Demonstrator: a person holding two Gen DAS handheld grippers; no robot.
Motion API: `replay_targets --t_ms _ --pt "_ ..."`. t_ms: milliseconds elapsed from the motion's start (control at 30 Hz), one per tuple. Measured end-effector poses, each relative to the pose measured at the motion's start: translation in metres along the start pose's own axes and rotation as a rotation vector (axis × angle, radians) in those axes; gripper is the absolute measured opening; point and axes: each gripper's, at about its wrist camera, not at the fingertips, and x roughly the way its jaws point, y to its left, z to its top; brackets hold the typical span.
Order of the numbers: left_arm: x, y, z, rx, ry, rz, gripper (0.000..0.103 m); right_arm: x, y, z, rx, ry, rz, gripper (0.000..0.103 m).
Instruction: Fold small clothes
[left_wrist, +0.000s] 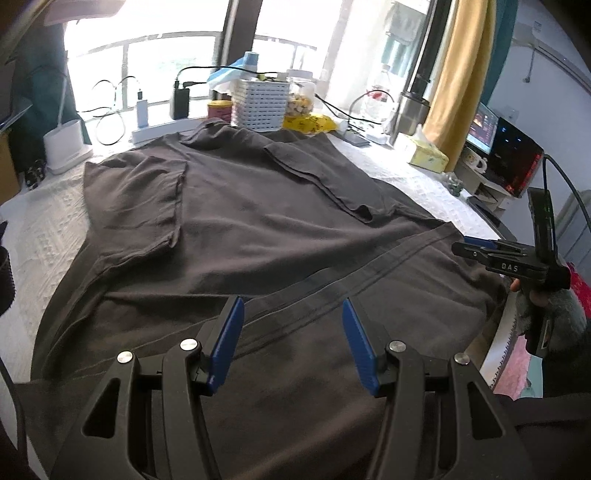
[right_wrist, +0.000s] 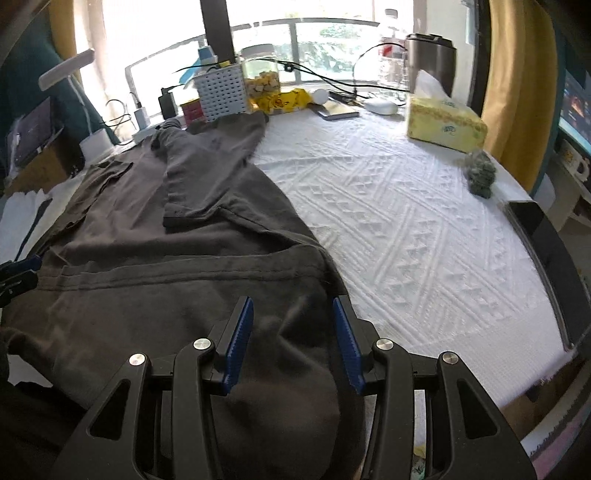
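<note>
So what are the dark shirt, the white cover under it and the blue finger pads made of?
Shirt: looks like soft matte knit, probably cotton; it drapes, wrinkles and shows stitched hems.
Cover: white woven or quilted textile, with a raised zigzag and diamond pattern, no shine.
Pads: likely rubber or moulded plastic, matte blue with fine ribbing, set on black, seemingly plastic arms.
</note>
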Motion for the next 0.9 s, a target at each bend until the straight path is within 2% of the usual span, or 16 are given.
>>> replay_targets --t_ms 100,233,267,300,333,467,633,767,900 --pt "-0.003 0.004 -0.006 -0.042 0.000 0.032 0.055 0.007 0.004 0.004 -0.035 0.001 0.003 0.048" --pt "-0.009 0.009 -0.012 -0.051 0.013 0.084 0.055 0.015 0.009 0.011 -0.075 -0.009 0.001 0.045" --pt "-0.011 0.011 -0.013 -0.058 0.015 0.093 0.055 0.017 0.013 0.012 -0.103 -0.004 0.001 0.038" --pt "-0.015 0.014 -0.016 -0.067 0.015 0.110 0.055 0.019 0.017 0.013 -0.122 -0.005 0.000 0.019" --pt "-0.018 0.017 -0.016 -0.072 0.013 0.121 0.055 0.020 0.021 0.014 -0.140 -0.004 0.000 0.015" --pt "-0.040 0.035 -0.021 -0.093 -0.011 0.206 0.055 0.019 0.026 0.013 -0.161 -0.019 -0.011 0.010" --pt "-0.066 0.070 -0.030 -0.136 -0.046 0.330 0.055 0.012 0.029 0.010 -0.145 -0.046 0.001 0.008" --pt "-0.074 0.094 -0.047 -0.145 -0.006 0.433 0.055 0.000 0.029 0.008 -0.113 -0.088 0.012 0.008" --pt "-0.081 0.122 -0.065 -0.235 0.012 0.503 0.055 -0.004 0.031 0.007 -0.104 -0.098 0.024 0.008"
